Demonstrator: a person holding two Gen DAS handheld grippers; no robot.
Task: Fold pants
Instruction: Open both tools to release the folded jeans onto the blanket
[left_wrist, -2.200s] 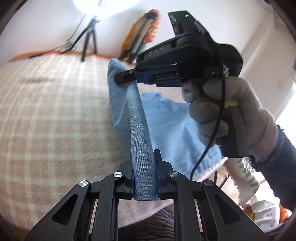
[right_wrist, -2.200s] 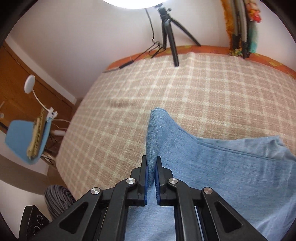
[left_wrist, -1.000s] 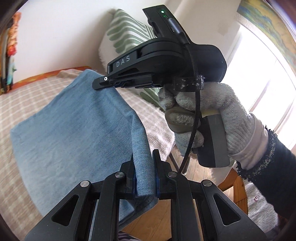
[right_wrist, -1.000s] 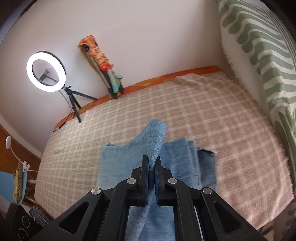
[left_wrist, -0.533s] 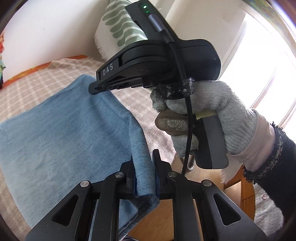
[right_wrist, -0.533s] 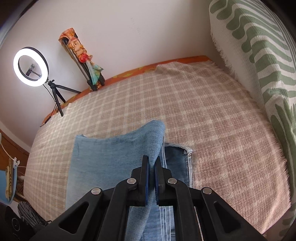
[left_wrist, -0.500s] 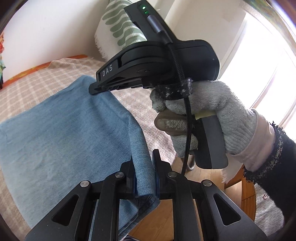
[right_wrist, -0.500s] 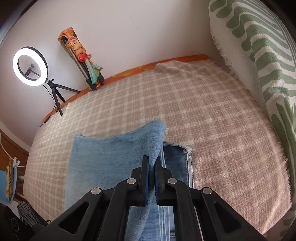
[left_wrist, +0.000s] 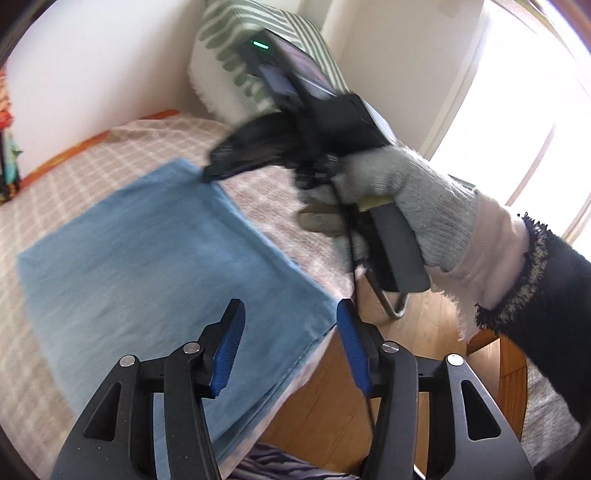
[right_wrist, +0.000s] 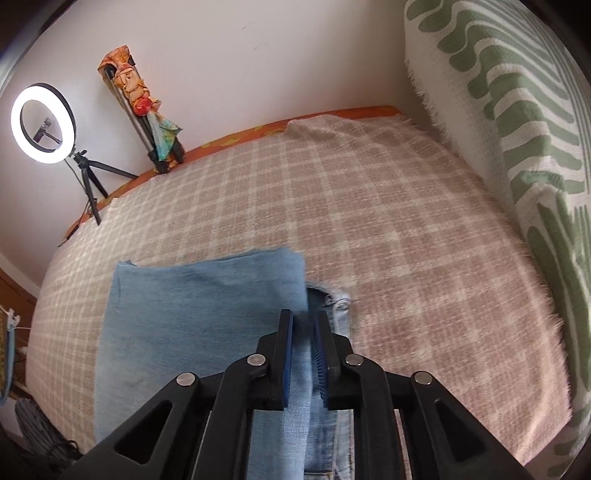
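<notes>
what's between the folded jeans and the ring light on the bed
Only bare checked blanket lies between the folded jeans and the ring light, as the right wrist view shows.

Checked bed cover (right_wrist: 388, 221) carries folded pants (right_wrist: 192, 317) (denim).

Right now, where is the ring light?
In the right wrist view, the ring light stands at far left on its tripod by the wall, behind the bed, beside a wrapped tripod.

pants (right_wrist: 192, 317) on bed (right_wrist: 406, 258)
</notes>
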